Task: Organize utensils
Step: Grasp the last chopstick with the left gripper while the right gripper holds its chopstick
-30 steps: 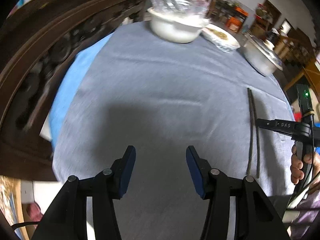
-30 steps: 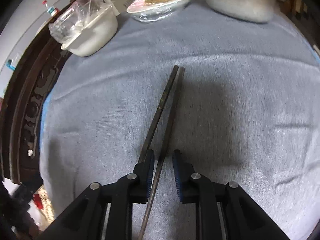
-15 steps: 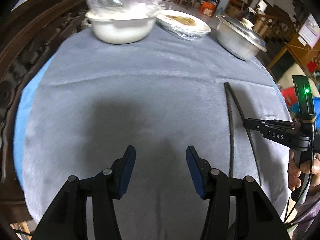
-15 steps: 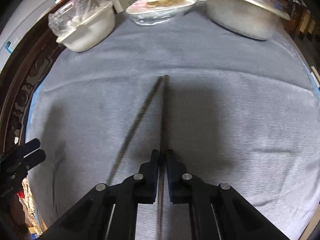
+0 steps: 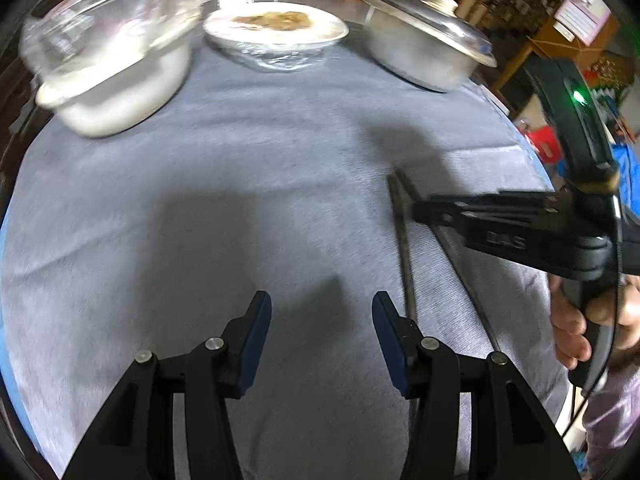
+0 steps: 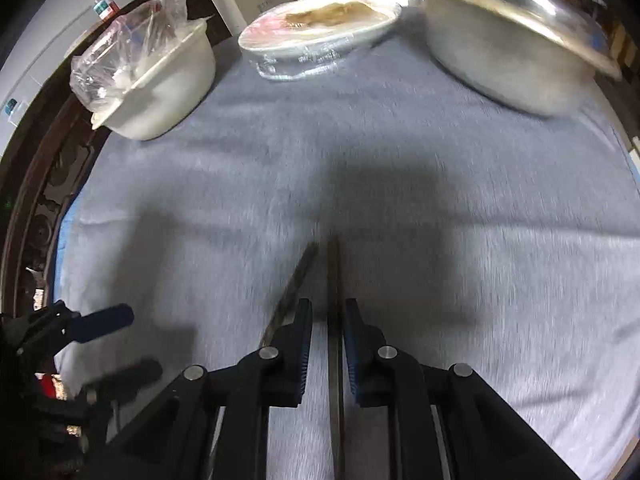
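Note:
Two dark chopsticks lie on the grey tablecloth. In the right wrist view one chopstick (image 6: 333, 272) runs between my right gripper's (image 6: 325, 312) blue pads, which are nearly closed around it; the other chopstick (image 6: 294, 284) lies just left of the left pad. In the left wrist view both chopsticks (image 5: 405, 248) lie to the right of my left gripper (image 5: 320, 320), which is open and empty above the cloth. The right gripper (image 5: 424, 210) reaches in from the right over the chopsticks' far ends.
A white bowl covered with plastic (image 6: 160, 76) stands at the back left, a wrapped plate of food (image 6: 320, 28) at the back middle, a lidded metal pot (image 6: 516, 36) at the back right. A carved wooden chair back (image 6: 36, 184) borders the table's left.
My right gripper has slid forward along the chopstick toward its far end, and its pads stand slightly wider. The left gripper has swung right, closer to the chopsticks, still open.

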Demonstrator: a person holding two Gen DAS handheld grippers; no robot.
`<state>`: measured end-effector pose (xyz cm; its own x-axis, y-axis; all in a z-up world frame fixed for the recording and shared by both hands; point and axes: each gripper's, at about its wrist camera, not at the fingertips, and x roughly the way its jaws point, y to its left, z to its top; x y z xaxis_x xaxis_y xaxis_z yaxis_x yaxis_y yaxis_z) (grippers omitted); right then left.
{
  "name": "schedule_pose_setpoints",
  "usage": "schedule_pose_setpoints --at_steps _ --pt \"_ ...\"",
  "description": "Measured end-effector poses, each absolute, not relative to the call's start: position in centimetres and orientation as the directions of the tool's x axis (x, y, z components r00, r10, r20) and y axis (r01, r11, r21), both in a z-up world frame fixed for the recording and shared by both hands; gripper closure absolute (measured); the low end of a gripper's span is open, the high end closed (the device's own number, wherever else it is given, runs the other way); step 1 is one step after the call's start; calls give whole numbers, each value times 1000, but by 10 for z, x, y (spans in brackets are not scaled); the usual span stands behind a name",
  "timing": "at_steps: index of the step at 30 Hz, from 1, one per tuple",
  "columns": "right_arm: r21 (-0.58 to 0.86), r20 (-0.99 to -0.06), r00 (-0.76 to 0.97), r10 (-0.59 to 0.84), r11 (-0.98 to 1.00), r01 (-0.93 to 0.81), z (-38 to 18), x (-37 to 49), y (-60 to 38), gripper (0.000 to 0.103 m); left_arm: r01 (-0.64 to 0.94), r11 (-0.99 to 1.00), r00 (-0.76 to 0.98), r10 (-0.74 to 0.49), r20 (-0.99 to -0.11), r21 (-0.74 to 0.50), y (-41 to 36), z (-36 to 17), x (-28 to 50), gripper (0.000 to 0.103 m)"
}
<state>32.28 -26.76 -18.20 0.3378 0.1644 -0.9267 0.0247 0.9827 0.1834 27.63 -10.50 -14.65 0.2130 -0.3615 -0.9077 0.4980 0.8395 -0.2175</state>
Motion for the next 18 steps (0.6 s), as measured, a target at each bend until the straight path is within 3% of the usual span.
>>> schedule_pose_setpoints --at_steps 3,4,18 --pt "186 -925 341 168 982 22 -183 328 -269 89 548 806 179 -372 -911 -222 -120 -147 285 50" --pt "192 -923 343 172 981 23 -183 323 -272 95 560 797 166 -376 -912 -227 -124 -147 287 50" --pt "236 -933 307 187 963 131 -178 288 -343 95 611 731 57 -423 -904 -303 -201 -166 331 52"
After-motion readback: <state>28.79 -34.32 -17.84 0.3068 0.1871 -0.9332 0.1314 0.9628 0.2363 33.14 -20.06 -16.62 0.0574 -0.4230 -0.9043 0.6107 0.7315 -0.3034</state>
